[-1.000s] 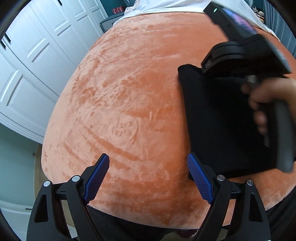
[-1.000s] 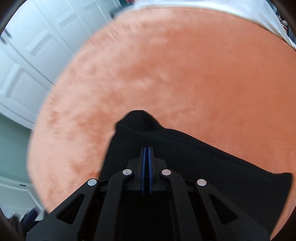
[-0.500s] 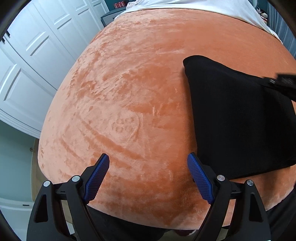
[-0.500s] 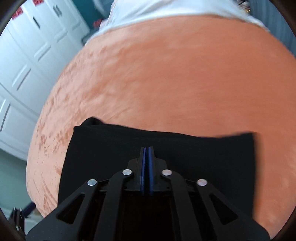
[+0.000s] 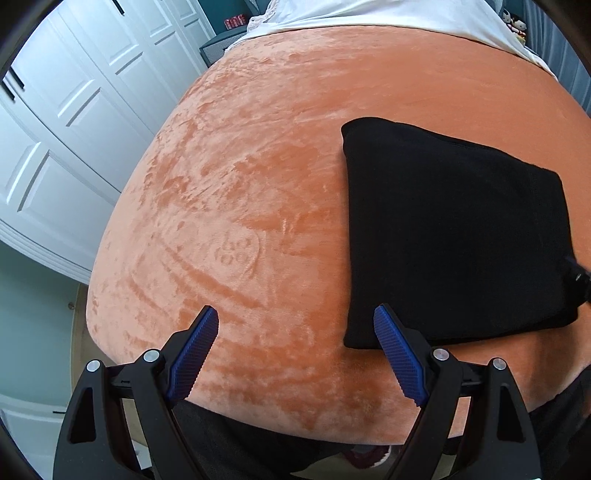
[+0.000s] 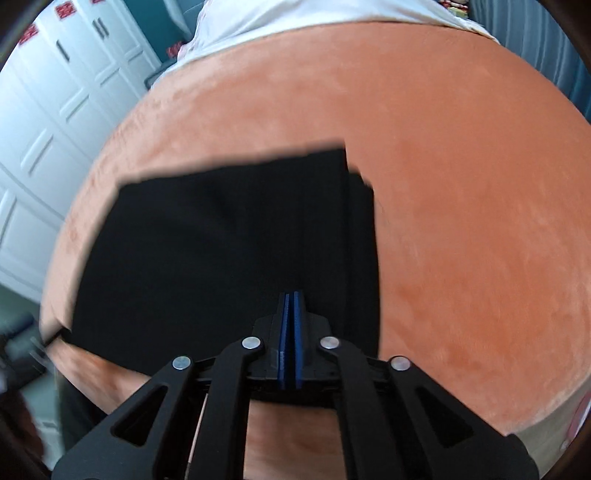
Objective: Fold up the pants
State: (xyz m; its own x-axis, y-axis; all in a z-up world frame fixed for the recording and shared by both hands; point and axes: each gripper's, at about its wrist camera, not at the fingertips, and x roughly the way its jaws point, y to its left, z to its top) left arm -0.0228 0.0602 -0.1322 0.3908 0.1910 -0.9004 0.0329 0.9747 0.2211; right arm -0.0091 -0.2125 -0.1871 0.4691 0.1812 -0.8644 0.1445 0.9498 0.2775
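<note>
The black pants (image 5: 454,236) lie folded into a flat rectangle on the orange plush bed cover (image 5: 258,177). My left gripper (image 5: 295,354) is open and empty, hovering over the cover near the front edge, its right finger (image 5: 399,360) just beside the pants' near left corner. In the right wrist view the pants (image 6: 221,251) fill the middle. My right gripper (image 6: 291,299) has its blue pads pressed together above the pants' near right part; I see no cloth between the pads. A bit of the right gripper (image 5: 578,275) shows at the pants' right edge.
White wardrobe doors (image 5: 74,129) stand along the left of the bed. A white sheet (image 5: 388,14) covers the far end of the bed. The bed's front edge (image 5: 295,424) is close below my grippers, with dark clothing under it.
My right gripper pulled back from over the pants' far left corner toward the near right side. The pants now lie flat as a folded rectangle. My left gripper stayed put and open.
</note>
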